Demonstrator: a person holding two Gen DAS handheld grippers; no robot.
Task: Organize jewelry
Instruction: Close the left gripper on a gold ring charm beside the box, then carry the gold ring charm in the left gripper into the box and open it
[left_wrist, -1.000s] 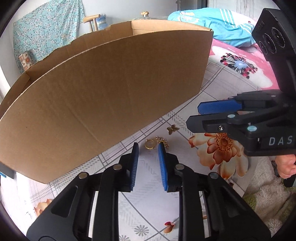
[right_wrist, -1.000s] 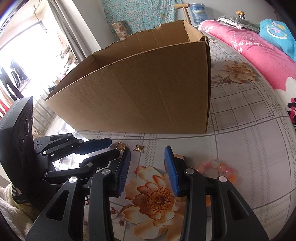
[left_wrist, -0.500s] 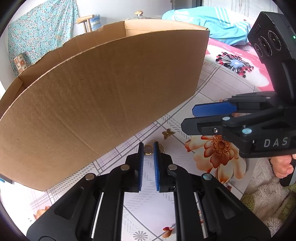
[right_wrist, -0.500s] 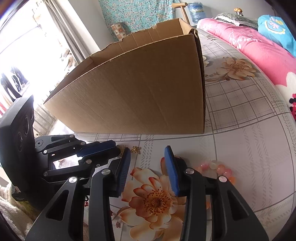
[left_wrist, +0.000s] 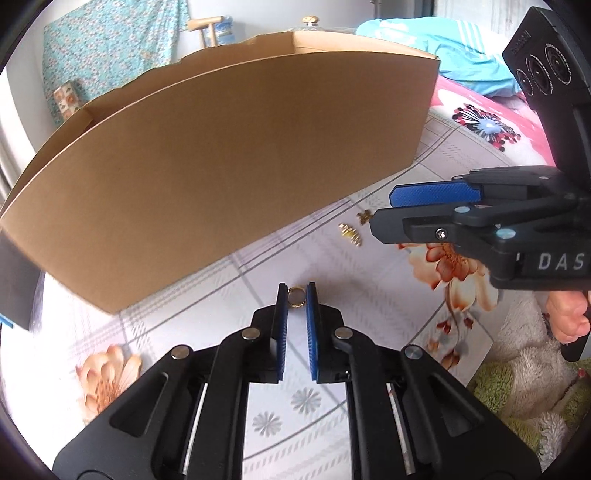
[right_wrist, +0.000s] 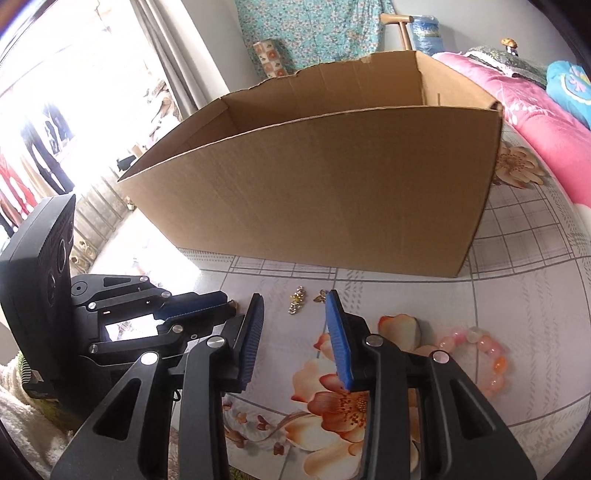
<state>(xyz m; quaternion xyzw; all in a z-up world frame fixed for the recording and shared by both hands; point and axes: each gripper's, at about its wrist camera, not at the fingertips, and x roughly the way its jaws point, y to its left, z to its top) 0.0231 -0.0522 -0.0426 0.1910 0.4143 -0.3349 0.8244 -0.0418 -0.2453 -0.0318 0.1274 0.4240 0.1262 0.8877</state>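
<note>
My left gripper (left_wrist: 296, 295) is shut on a small gold ring (left_wrist: 296, 297), held between its blue pads above the flowered tablecloth. A gold brooch (left_wrist: 350, 233) and a small gold flower charm (left_wrist: 364, 216) lie on the cloth near the open cardboard box (left_wrist: 221, 158). My right gripper (right_wrist: 293, 314) is open and empty, hovering just short of the brooch (right_wrist: 296, 298) and the charm (right_wrist: 320, 296). A pink bead bracelet (right_wrist: 484, 350) lies to its right. The left gripper shows at the left of the right wrist view (right_wrist: 221, 304).
The box (right_wrist: 332, 192) stands open-topped on the tablecloth (right_wrist: 517, 295). A pink bed with blue bedding (left_wrist: 461, 55) lies to the right. A fluffy white and green mat (left_wrist: 535, 369) is at the cloth's edge.
My left gripper closed on the gold ring and lifted it away from the brooch and charm, moving back and left. The right gripper stayed open and edged towards the brooch.
</note>
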